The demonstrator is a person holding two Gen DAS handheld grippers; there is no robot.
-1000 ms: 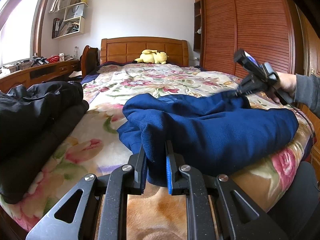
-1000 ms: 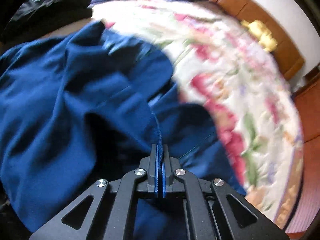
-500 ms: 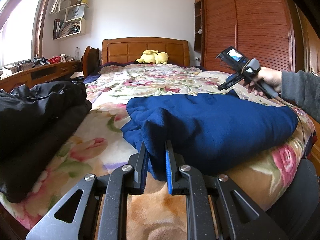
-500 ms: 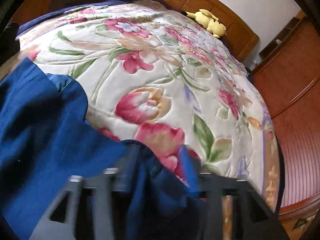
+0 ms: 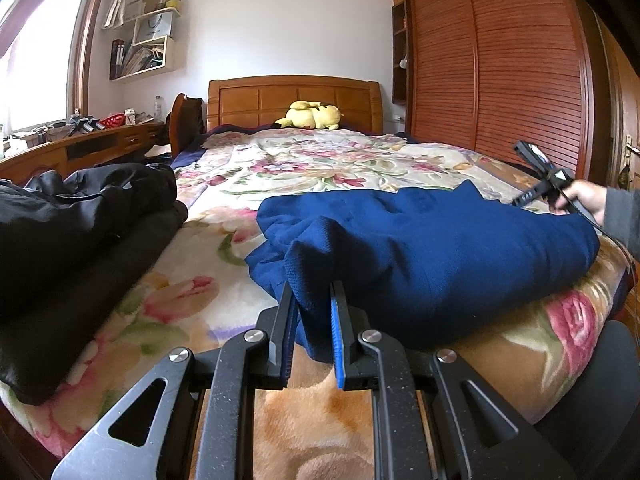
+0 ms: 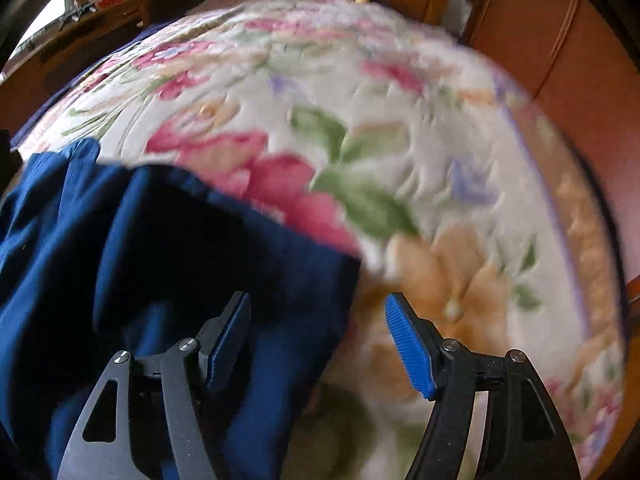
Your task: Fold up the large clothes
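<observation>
Daylight enters from the window (image 5: pixel 36 64), overexposed. Left wrist view sharp; right wrist view motion-blurred. Fisheye edges bowed, vignetted.

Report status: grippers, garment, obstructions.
Left gripper shut on blue garment. Right gripper open, empty, at garment's edge. Black clothes alongside on bed, apart from it.

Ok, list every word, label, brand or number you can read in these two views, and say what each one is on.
No text is readable in either view.
White bag on the wall shelf: a faint dark mark, too small to read.
Files and books on that shelf: spines too small to read.
Carton on the desk: print too small to read.
Blue garment, held by the left gripper: no label visible.
Right wrist view: blurred, no text.
</observation>
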